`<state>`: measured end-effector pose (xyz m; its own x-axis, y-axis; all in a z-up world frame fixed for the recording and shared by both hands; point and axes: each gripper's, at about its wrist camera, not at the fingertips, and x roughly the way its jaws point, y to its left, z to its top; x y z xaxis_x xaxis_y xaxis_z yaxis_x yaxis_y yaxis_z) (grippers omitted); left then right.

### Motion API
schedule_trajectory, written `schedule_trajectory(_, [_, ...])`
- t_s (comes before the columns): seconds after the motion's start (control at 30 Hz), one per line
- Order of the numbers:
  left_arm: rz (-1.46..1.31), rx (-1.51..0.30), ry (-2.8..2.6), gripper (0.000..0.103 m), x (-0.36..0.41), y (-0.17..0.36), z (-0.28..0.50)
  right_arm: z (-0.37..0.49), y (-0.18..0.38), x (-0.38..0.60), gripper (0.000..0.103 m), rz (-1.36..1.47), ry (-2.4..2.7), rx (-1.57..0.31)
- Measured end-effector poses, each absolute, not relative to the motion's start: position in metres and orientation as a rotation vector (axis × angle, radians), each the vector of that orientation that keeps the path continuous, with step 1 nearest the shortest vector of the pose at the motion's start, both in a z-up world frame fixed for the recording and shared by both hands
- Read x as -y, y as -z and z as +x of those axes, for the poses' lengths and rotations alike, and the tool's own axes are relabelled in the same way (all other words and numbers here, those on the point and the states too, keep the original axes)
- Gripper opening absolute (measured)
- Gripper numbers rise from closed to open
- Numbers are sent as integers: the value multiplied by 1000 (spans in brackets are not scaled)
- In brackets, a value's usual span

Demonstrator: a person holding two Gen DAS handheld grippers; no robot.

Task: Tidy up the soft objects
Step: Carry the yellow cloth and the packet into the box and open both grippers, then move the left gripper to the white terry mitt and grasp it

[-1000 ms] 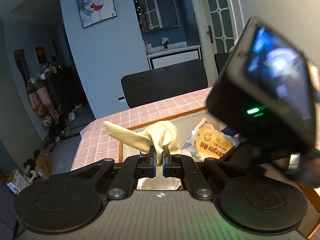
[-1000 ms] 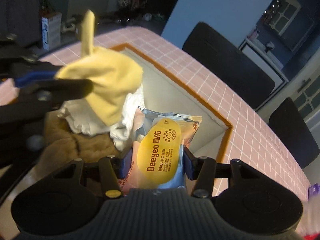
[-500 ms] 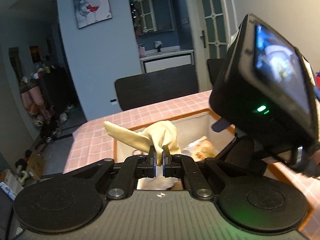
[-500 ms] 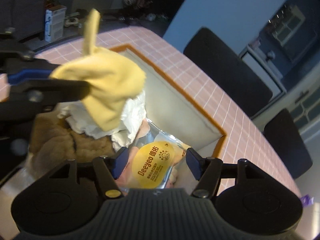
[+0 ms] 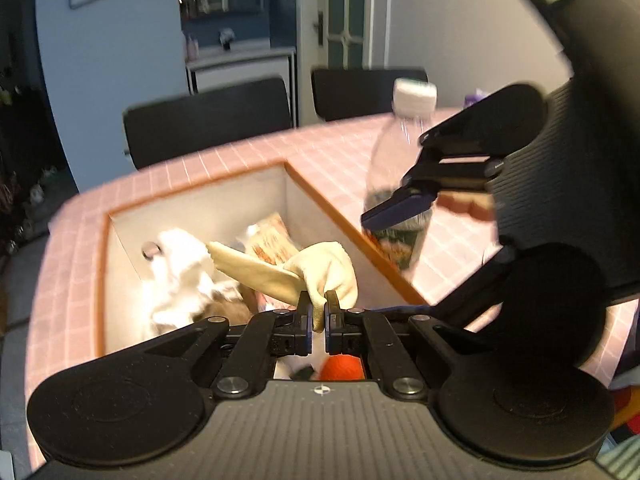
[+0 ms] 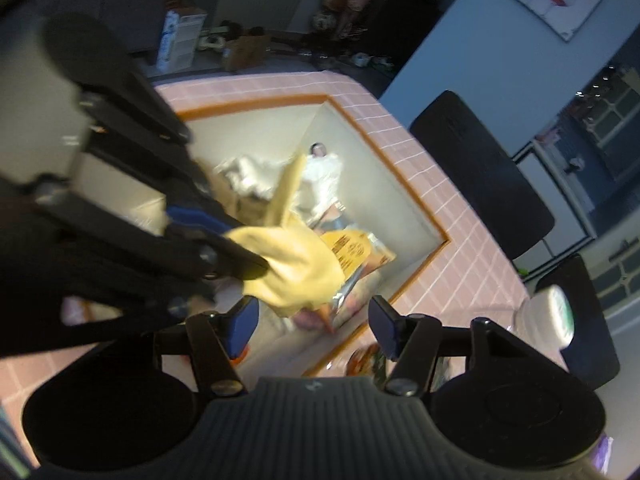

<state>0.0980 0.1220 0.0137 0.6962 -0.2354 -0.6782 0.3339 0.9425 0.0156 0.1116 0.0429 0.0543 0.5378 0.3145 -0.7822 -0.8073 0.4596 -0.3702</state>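
My left gripper (image 5: 317, 308) is shut on a pale yellow cloth (image 5: 320, 270) and holds it above the open box (image 5: 308, 190) with the orange rim. The cloth also shows in the right wrist view (image 6: 294, 264), pinched by the left gripper's fingers (image 6: 240, 260). My right gripper (image 6: 314, 320) is open and empty, raised above the box's near edge; it fills the right side of the left wrist view. A yellow wet-wipes pack (image 6: 352, 250) lies in the box beside a white soft item (image 6: 324, 176) and a brown plush (image 5: 228, 312).
The box (image 6: 416, 212) sits on a table with a pink checked cloth (image 5: 348, 152). A clear plastic bottle with a white cap (image 5: 400, 168) stands just right of the box. Black chairs (image 5: 208, 120) stand behind the table. An orange object (image 5: 340, 366) shows under the left gripper.
My right gripper has let go of the wet-wipes pack into the box, opened wide and drawn up and back. The left gripper still holds the yellow cloth and now looks down into the box.
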Motion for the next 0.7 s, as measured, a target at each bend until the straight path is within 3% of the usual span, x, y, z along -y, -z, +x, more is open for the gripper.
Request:
schedule_trajectory(0.2, [195, -856, 336, 5, -111, 6, 102, 106, -56, -23, 43, -771, -782, -745])
schedule_trajectory(0.3, [214, -881, 333, 9, -106, 10, 106, 102, -55, -16, 42, -753, -785, -760])
schedule_trajectory(0.43, [232, -895, 280, 17, -101, 18, 111, 98, -55, -6, 43, -748, -776, -756])
schedule_trajectory(0.57, [228, -859, 287, 38, -98, 9, 102, 96, -63, 9, 43, -682, -795, -753])
schedule_trajectory(0.7, [261, -778, 278, 38, -89, -10, 84, 91, -73, 25, 43, -641, -806, -731])
